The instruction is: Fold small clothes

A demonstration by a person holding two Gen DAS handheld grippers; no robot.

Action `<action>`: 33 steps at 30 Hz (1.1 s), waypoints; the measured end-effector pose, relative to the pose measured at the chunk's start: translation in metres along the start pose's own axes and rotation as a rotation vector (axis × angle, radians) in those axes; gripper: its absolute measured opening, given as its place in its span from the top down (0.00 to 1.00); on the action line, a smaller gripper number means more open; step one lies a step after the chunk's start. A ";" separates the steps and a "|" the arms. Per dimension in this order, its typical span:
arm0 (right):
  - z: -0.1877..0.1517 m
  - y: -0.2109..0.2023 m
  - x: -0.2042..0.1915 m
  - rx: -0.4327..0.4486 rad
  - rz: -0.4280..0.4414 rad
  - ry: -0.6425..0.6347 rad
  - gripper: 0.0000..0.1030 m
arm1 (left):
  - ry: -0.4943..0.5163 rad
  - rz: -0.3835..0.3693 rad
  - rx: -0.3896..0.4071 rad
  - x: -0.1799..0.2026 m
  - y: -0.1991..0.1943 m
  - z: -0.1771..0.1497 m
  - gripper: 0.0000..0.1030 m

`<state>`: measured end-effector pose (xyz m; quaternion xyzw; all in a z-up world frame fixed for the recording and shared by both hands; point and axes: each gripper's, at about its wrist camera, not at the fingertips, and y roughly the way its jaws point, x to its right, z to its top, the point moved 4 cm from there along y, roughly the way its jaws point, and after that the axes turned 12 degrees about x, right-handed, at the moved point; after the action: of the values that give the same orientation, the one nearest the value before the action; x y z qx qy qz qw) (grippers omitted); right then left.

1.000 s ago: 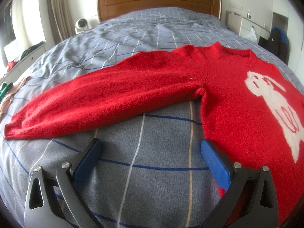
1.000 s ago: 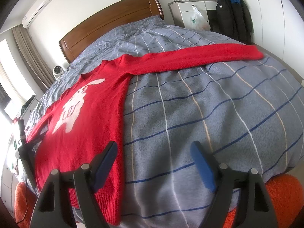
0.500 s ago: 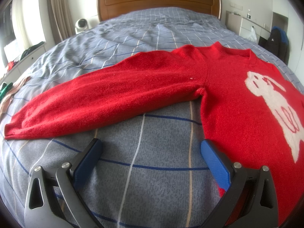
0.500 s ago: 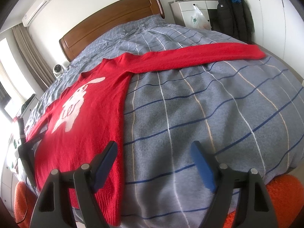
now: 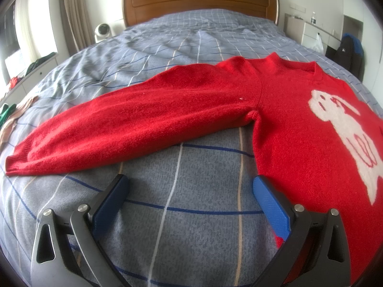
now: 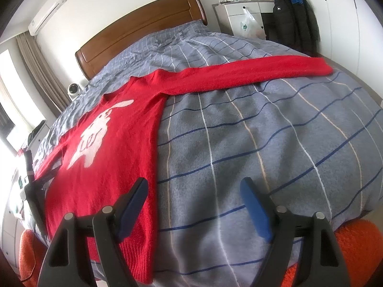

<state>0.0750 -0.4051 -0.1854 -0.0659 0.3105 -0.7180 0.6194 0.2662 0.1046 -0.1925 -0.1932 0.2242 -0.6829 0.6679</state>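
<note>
Left tongs (image 5: 189, 191) and right tongs (image 6: 194, 195) both gape, holding nothing, poised over the bed (image 6: 239, 143). Red sweater (image 5: 287, 124) lies flat, sleeves outspread. Judgement: pinch each cuff squarely, fold sleeves inward without dragging the body.

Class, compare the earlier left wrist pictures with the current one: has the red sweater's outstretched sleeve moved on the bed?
No. The sleeve lies where it did, its cuff and armpit crossing the same lines of the checked bedcover.
</note>
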 end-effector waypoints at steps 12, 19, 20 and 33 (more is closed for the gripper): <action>0.001 -0.003 0.002 -0.001 0.003 0.000 0.24 | 0.000 0.000 0.000 0.000 0.000 0.000 0.00; 0.001 -0.001 0.002 -0.003 0.003 -0.006 0.24 | 0.000 0.000 0.000 0.000 0.000 0.000 0.00; 0.001 -0.001 0.003 -0.004 0.003 -0.006 0.24 | 0.000 0.000 0.000 0.000 0.000 0.000 0.00; 0.001 0.000 0.003 -0.003 0.003 -0.005 0.24 | 0.000 0.000 0.000 0.000 0.000 0.000 0.00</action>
<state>0.0746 -0.4078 -0.1850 -0.0681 0.3102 -0.7165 0.6210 0.2664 0.1043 -0.1924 -0.1933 0.2242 -0.6828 0.6679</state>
